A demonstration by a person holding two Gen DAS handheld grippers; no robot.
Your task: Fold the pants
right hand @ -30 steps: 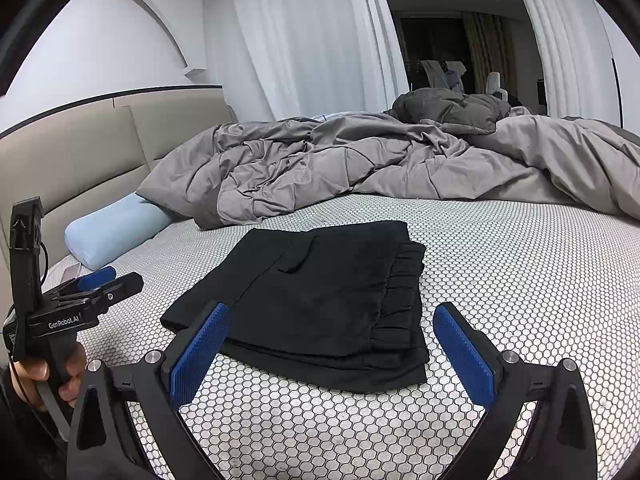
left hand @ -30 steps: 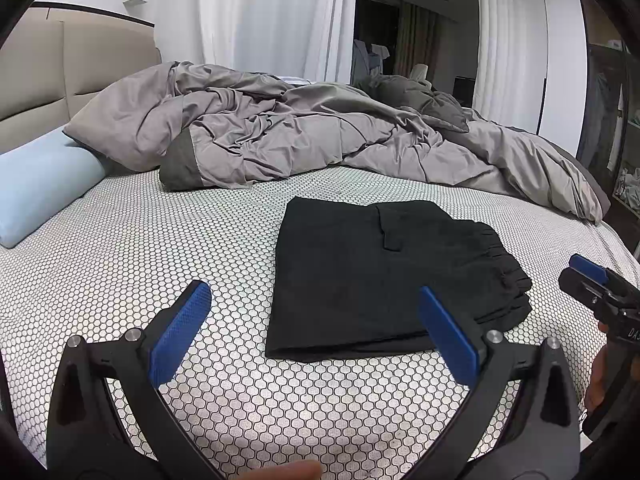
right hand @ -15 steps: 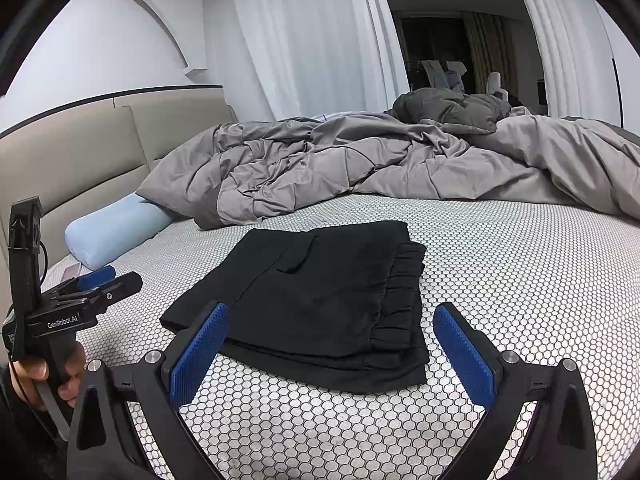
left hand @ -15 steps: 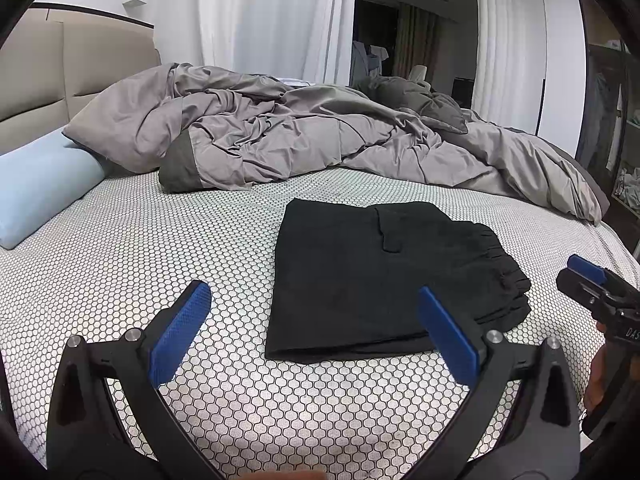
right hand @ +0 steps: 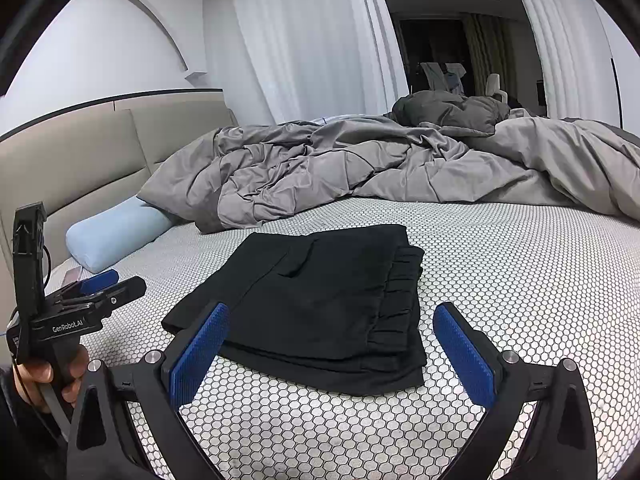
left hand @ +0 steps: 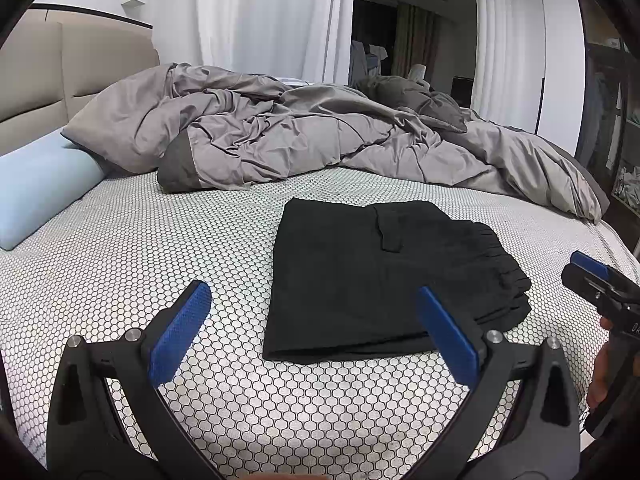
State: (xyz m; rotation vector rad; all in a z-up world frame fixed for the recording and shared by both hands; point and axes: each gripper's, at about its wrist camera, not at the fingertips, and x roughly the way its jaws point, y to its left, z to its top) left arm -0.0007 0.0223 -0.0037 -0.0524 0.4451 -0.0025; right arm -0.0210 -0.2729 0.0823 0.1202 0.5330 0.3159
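Black pants [left hand: 372,280] lie folded into a flat, squarish stack on the honeycomb-patterned bed sheet [left hand: 140,248], elastic waistband toward the right. My left gripper [left hand: 316,328] hovers open above the sheet just in front of the stack's near left edge, holding nothing. In the right wrist view the same pants [right hand: 320,296] sit ahead of my right gripper [right hand: 332,344], which is open and empty near the waistband end. The other tool shows in each view: right gripper [left hand: 592,276], left gripper [right hand: 100,292] with a hand on its handle.
A crumpled grey duvet [left hand: 304,136] fills the far side of the bed. A light blue pillow [left hand: 36,192] rests against the beige headboard [right hand: 80,152] at left. White curtains [left hand: 260,20] and a dark doorway stand behind. The bed's right edge falls off near shelving.
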